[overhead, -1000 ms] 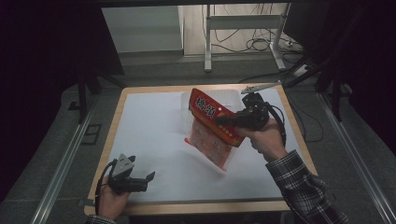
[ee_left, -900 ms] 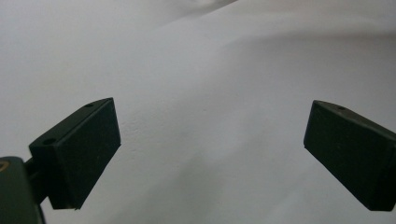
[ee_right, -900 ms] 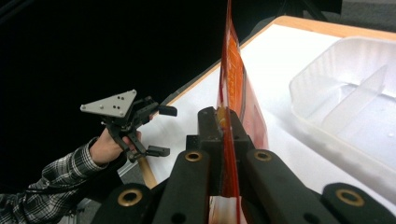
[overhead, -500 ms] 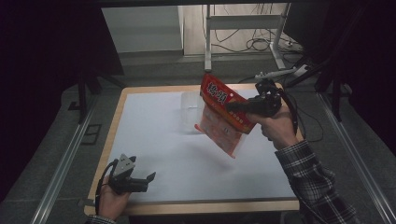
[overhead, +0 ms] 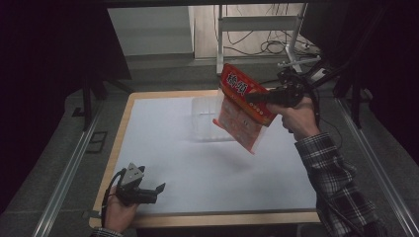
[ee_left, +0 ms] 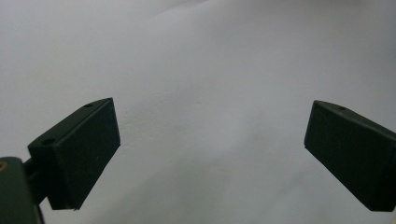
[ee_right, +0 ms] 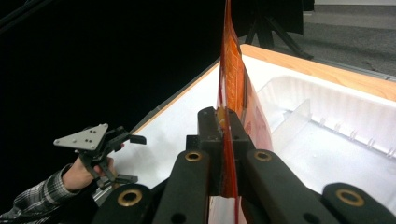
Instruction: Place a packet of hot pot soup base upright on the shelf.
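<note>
Tabletop [overhead: 197,197]: biggest thing here, flat rectangle w/ light wood rim, covered by a smooth matte white sheet; the sheet looks faintly creased in the left gripper view.

Clear plastic tray [overhead: 205,118]: sits toward the far side of the tabletop, thin see-through walls, rectangular, rounded corners. Right gripper view shows the tray [ee_right: 336,126] w/ a ribbed inner wall and a low divider splitting it into compartments; nothing seen lying inside.

Orange-red packet [overhead: 242,111]: flat, glossy, flexible pouch w/ print on its face, held in the air above the tabletop, hanging tilted just right of the tray and partly in front of it. Seen edge-on in the right gripper view, the packet [ee_right: 232,88] is a thin, slightly bowed sheet.

Right hand-held gripper [overhead: 252,97]: black, jaws pinched tight on the packet's edge, which runs between the pads [ee_right: 223,123].

Left hand-held gripper [overhead: 157,188]: rests at the near-left edge of the tabletop, well apart from tray and packet; jaws wide, nothing between them, flat black blocky pads [ee_left: 84,149] over bare white sheet.
</note>
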Motion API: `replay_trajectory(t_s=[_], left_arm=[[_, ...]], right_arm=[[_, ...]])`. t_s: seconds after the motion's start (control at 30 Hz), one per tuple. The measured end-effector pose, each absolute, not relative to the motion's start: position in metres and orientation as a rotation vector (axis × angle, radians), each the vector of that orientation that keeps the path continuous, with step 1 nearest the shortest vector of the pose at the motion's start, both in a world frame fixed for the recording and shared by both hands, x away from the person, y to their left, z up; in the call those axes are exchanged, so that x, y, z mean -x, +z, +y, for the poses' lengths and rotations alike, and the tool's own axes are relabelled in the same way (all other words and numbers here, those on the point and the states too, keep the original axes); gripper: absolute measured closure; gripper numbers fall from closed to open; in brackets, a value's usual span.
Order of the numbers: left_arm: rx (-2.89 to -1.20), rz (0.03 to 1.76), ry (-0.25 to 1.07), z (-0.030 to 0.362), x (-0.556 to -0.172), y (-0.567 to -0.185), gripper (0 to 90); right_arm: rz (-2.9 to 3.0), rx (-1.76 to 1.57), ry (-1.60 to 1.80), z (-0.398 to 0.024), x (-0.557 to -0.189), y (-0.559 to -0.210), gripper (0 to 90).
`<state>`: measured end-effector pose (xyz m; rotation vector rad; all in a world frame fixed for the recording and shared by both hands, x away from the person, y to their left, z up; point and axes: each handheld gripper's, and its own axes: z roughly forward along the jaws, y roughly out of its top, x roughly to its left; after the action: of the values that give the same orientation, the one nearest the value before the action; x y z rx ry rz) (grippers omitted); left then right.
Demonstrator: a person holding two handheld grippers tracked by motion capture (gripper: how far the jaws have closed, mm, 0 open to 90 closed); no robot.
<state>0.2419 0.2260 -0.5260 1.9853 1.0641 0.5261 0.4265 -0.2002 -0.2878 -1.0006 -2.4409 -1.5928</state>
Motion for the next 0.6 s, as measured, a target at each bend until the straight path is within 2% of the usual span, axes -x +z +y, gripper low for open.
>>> replay_trajectory(t_s=[0.43, 0.6], left_arm=[[-1.946, 1.023, 0.436, 0.227, -0.243, -0.525, 2.7], [-1.973, 0.991, 0.47, 0.222, -0.241, -0.525, 2.9]], right_arm=[[-2.445, 1.014, -1.598, -0.196, -0.468, -0.283, 89.0], [-2.455, 1.017, -1.603, -0.193, -0.483, -0.283, 89.0]])
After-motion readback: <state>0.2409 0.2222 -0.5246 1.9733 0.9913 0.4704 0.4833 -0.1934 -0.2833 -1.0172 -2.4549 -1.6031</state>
